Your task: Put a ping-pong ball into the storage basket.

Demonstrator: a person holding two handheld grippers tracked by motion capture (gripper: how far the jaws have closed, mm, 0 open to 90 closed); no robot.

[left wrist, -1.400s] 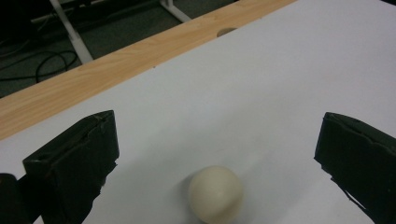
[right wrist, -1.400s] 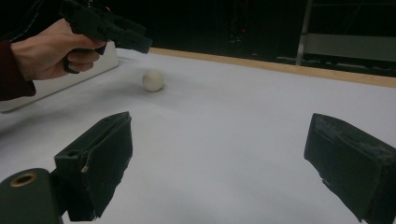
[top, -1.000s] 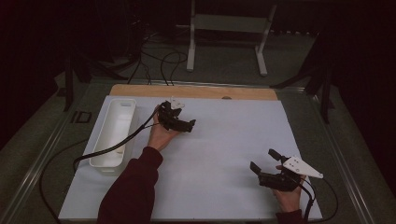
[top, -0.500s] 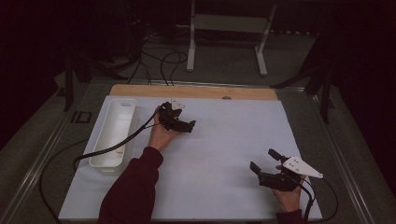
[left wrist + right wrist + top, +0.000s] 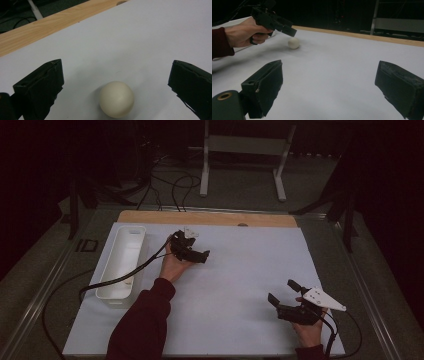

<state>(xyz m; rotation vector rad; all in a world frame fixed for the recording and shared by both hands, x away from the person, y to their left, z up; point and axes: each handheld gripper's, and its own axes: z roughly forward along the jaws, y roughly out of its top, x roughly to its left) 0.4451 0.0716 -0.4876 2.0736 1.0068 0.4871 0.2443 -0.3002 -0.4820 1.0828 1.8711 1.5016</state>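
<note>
The left gripper (image 5: 113,82) hangs low over the white table (image 5: 240,270) with its fingers (image 5: 40,87) set wide apart, one on each side of a small cream ball (image 5: 116,98) that sits on the sheet between them, touching neither — a stance that reads as lining up for a pinch, with the opening held much wider than the ball so that it can come down around it without knocking it away. In the right gripper view the same ball (image 5: 293,43) rests on the table just beyond the tips of the left gripper (image 5: 287,28), toward the far wooden edge (image 5: 362,36); in the high view the gripper's black body (image 5: 189,249) covers that spot, so the ball probably lies under or just past it there. The right gripper (image 5: 285,295) waits well apart at the near right corner of the sheet, its fingers (image 5: 265,82) also spread with nothing between them — kept clear, it seems, so the left hand has room to work. A long white tray (image 5: 122,262) lies along the left side of the table, near the left hand, and may be where the ball is meant to go. Being round, the ball has no long axis and points no way; it will roll at a light touch, so closing evenly from both sides looks the safe course.
</note>
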